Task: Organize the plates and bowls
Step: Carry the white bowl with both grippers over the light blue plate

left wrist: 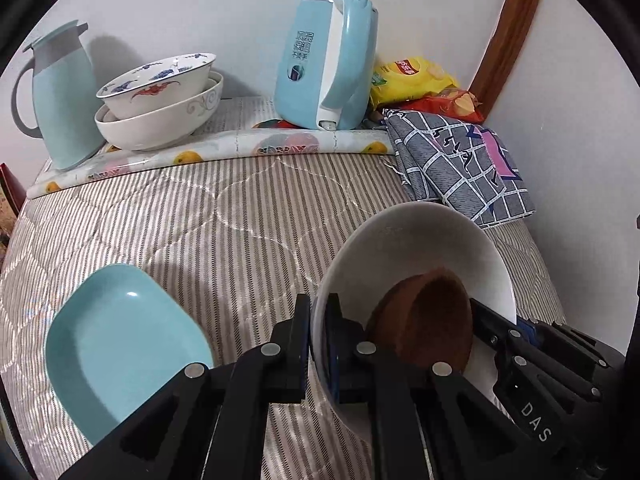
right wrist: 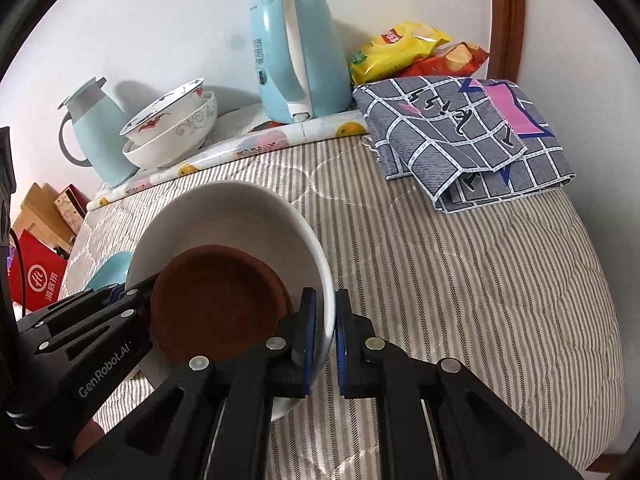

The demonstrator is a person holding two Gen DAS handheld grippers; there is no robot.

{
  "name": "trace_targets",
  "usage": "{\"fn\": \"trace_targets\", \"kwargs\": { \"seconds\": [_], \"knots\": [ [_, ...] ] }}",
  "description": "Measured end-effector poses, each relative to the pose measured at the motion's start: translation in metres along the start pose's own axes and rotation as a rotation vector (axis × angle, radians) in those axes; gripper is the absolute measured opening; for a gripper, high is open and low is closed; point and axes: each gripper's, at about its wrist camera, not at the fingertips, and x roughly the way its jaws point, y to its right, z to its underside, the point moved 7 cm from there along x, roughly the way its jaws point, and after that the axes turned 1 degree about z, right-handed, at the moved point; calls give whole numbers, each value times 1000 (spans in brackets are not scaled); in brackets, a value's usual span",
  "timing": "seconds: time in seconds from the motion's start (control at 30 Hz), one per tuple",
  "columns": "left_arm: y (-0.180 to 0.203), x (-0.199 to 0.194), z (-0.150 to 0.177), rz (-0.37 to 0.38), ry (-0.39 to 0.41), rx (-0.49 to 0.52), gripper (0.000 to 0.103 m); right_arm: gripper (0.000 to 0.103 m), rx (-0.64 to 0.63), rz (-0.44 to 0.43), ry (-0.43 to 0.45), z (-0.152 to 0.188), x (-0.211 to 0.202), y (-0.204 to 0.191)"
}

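1. The blue plate (left wrist: 120, 344) is lying flat at the left on the striped bed cover (left wrist: 224, 216), its hollow facing up and its long axis running from near left to far right.
2. The white bowl (left wrist: 420, 248) is hanging above the bed cover between the two grippers, tilted toward them, with the brown bowl (left wrist: 424, 320) nesting inside it.
3. The left gripper (left wrist: 318, 344) is pointing steeply down, its jaws clamping the white bowl's left rim.
4. The right gripper (right wrist: 325, 340) is pointing steeply down, its jaws pinching the opposite rim.
5. Two stacked patterned bowls (left wrist: 160, 96) are sitting by the white wall, between a blue jug (left wrist: 60, 100) and a blue kettle (left wrist: 324, 64); a checked cloth (left wrist: 460, 168) is lying at the right.
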Motion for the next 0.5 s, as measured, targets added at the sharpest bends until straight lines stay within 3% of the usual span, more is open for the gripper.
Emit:
{"fn": "trace_targets", "kwargs": {
  "seconds": [0.5],
  "knots": [
    [-15, -10, 1, 2, 17, -21, 8, 9, -20, -5, 12, 0, -6, -16]
  ]
}}
